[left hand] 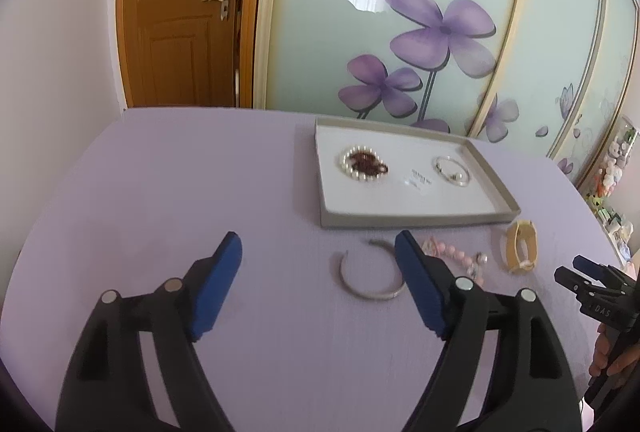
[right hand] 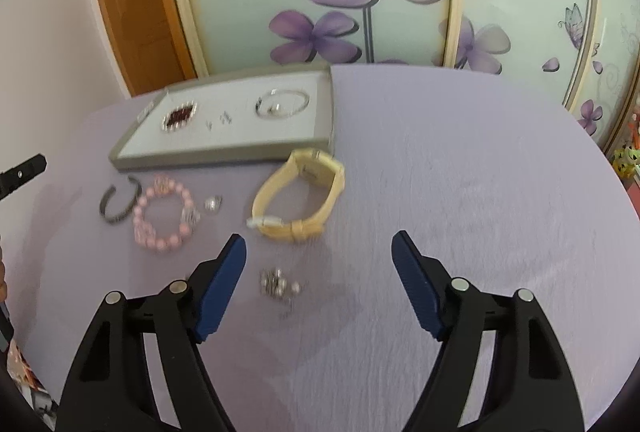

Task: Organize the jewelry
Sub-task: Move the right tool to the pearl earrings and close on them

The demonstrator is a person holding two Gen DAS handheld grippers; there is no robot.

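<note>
Tray point(left hand: 420, 218) lay far on the table point(left hand: 160, 172), holding pearl bracelet point(left hand: 363, 163); silver bangle point(left hand: 370, 274), pink bracelet point(right hand: 164, 218), yellow watch point(right hand: 300, 198) lay nearer. Left gripper point(left hand: 318, 252) and right gripper point(right hand: 319, 252) stood wide, empty

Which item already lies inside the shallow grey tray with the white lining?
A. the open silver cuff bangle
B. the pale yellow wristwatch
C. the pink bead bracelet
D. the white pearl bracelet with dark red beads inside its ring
D: the white pearl bracelet with dark red beads lies in the shallow grey tray; the other three lie on the purple tabletop in front of it.
</note>
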